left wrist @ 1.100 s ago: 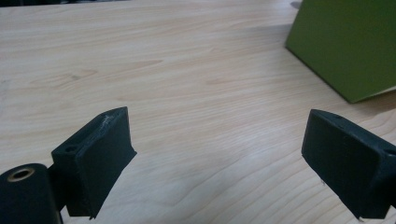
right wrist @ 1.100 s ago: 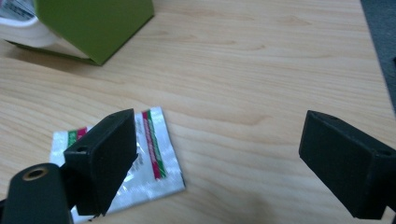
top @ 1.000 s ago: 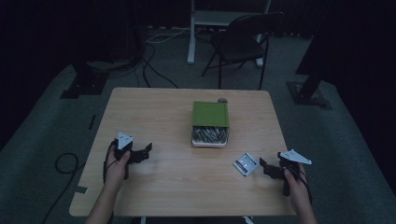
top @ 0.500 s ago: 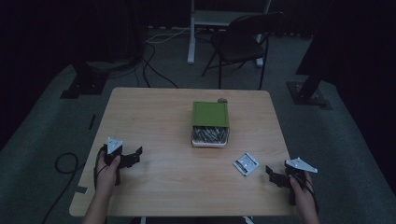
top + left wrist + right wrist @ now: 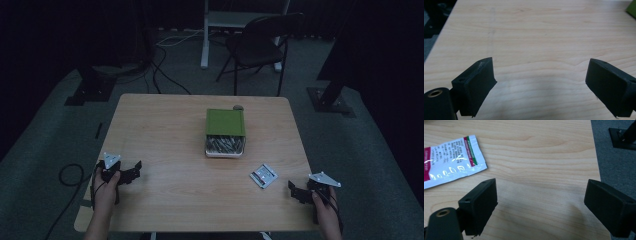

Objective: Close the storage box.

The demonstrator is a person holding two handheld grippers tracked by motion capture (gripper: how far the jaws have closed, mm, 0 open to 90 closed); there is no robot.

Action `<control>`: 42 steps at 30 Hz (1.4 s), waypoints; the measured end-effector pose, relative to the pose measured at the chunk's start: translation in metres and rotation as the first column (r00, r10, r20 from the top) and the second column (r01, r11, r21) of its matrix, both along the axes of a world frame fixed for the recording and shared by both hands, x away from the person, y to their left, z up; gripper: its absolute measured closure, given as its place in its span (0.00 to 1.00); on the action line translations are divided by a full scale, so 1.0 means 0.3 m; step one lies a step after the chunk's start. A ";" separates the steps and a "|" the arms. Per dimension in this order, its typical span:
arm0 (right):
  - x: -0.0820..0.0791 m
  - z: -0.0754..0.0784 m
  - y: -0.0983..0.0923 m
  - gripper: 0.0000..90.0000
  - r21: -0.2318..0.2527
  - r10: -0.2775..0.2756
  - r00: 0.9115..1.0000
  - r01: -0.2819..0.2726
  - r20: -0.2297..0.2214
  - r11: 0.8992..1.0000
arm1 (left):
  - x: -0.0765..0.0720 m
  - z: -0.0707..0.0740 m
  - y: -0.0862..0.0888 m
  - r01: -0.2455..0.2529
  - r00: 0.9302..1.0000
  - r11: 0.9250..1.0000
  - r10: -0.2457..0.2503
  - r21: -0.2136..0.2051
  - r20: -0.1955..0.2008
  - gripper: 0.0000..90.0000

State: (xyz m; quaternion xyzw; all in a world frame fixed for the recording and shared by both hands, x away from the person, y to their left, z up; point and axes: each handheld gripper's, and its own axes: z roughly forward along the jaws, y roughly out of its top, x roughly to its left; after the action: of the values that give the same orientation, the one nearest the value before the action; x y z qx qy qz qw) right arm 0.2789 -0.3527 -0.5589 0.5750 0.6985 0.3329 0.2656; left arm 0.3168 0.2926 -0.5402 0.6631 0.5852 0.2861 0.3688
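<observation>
Right now you're holding the right gripper and left gripper with jaws apart and empty, risking sliding the flat sachet off the table's near edge

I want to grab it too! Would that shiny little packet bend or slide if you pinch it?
The packet lies flat and thin, so it probably flops. Its glossy film shows glare, so it may slip on the smooth table. The right gripper is open beside it.

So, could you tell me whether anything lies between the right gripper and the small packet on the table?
Nothing visible does. The right gripper is open over bare wood, and the packet lies flat just ahead and to its left, with only table between.
</observation>
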 end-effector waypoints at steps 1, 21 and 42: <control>0.000 0.000 0.001 0.13 -0.003 0.000 1.000 0.000 -0.006 1.000 | -0.003 0.000 0.004 -0.007 1.000 1.000 0.007 0.005 -0.009 0.10; 0.013 -0.008 0.016 0.13 -0.011 0.032 0.997 -0.033 -0.070 0.999 | -0.045 -0.025 0.054 -0.123 0.985 0.992 0.127 0.040 -0.118 0.10; 0.013 -0.008 0.017 0.13 -0.010 0.029 0.997 -0.030 -0.070 1.000 | -0.074 -0.042 0.071 -0.153 0.977 0.988 0.154 0.020 -0.147 0.10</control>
State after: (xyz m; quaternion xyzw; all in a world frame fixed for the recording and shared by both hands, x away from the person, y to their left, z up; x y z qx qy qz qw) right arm 0.2829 -0.3477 -0.5614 0.5745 0.7175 0.3127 0.2395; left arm 0.2945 0.3138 -0.5530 0.6368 0.6591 0.2662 0.2986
